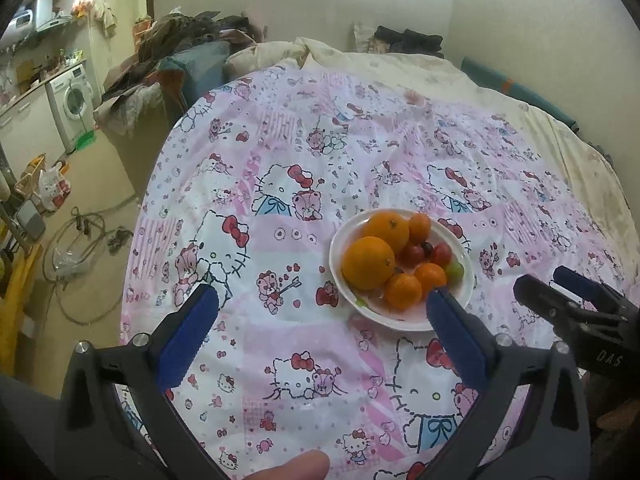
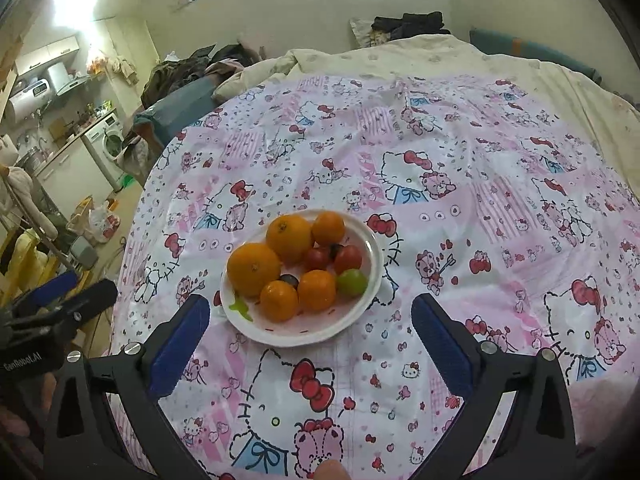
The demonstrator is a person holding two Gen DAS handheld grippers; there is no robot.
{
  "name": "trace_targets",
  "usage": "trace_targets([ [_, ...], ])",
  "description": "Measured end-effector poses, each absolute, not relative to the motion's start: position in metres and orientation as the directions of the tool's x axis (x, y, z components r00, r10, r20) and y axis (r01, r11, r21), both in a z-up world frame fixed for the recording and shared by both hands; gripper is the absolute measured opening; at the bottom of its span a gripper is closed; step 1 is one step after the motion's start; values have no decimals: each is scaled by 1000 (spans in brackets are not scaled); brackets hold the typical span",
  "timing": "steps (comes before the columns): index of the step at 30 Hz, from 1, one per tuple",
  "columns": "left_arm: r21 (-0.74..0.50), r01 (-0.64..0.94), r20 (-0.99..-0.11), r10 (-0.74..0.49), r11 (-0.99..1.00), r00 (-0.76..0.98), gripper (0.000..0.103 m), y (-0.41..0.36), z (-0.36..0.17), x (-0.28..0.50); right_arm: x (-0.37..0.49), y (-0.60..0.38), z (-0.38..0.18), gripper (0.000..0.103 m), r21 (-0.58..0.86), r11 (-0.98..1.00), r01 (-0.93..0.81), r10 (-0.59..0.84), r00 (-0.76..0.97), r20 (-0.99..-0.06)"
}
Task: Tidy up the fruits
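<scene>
1. The pink cat-print sheet (image 2: 460, 168) covers the whole bed, and the white plate (image 2: 370, 280) sits on it.
2. Your right gripper (image 2: 310, 330) hangs just in front of the plate — wide open, holding nothing.
3. Your left gripper (image 1: 322, 314) is wide open too, empty, with one finger tip (image 1: 440, 300) over the plate's near rim.
4. On the plate lie two big oranges (image 2: 254, 268) — with small oranges, red tomatoes (image 2: 348, 259) and a green grape (image 2: 353, 282) beside them.
</scene>
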State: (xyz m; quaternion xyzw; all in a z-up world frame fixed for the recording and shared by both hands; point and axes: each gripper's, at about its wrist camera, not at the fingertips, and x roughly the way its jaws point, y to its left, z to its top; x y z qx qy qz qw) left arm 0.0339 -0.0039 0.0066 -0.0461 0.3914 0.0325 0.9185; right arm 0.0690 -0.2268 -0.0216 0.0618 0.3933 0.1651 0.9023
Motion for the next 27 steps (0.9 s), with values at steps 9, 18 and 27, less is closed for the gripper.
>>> trace_targets([
  [9, -79, -102, -729, 12, 992, 684, 103, -3, 6, 34, 67, -229, -18, 103, 255, 936, -244, 353, 642, -681],
  [18, -81, -104, -734, 11, 991, 679, 103, -3, 4, 34, 68, -229, -16, 103, 263, 932, -248, 362, 641, -677],
  [27, -84, -104, -733, 10, 991, 680, 103, -2, 4, 34, 68, -229, -15, 103, 260, 933, -250, 361, 640, -678],
])
